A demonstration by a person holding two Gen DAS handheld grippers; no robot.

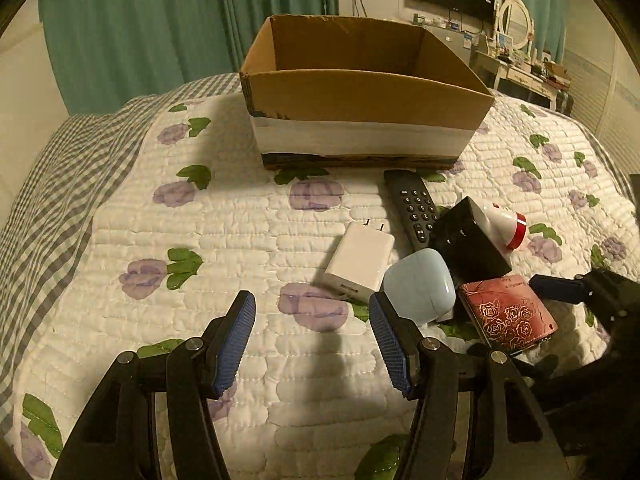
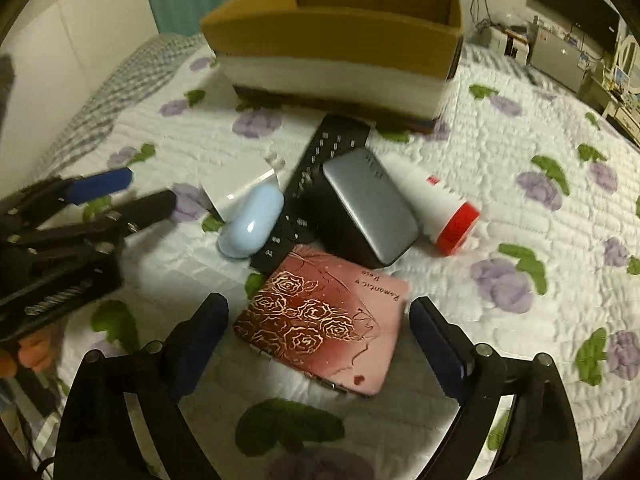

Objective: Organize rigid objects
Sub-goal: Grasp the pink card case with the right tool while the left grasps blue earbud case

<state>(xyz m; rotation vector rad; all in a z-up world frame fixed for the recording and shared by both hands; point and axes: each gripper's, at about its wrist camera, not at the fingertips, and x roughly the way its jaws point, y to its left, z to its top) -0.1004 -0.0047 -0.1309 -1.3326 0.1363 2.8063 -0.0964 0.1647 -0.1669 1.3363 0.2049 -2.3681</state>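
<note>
A pile of objects lies on the quilt before an open cardboard box [image 1: 360, 92] [image 2: 340, 36]. There is a white charger [image 1: 360, 260] [image 2: 240, 186], a light blue case [image 1: 420, 284] [image 2: 252, 224], a black remote [image 1: 412, 204] [image 2: 316, 172], a black box [image 1: 468, 240] [image 2: 368, 204], a white bottle with a red cap [image 1: 504, 226] [image 2: 436, 208] and a red rose-patterned case [image 1: 508, 312] [image 2: 324, 320]. My left gripper [image 1: 312, 340] is open and empty, just left of the blue case. My right gripper [image 2: 320, 344] is open, its fingers on either side of the rose case.
The floral quilt [image 1: 200, 260] covers the bed, with a checked border at the left. Teal curtains hang behind the box. A TV and a dressing table with a mirror [image 1: 516, 20] stand at the far right. The left gripper shows in the right wrist view [image 2: 116, 200].
</note>
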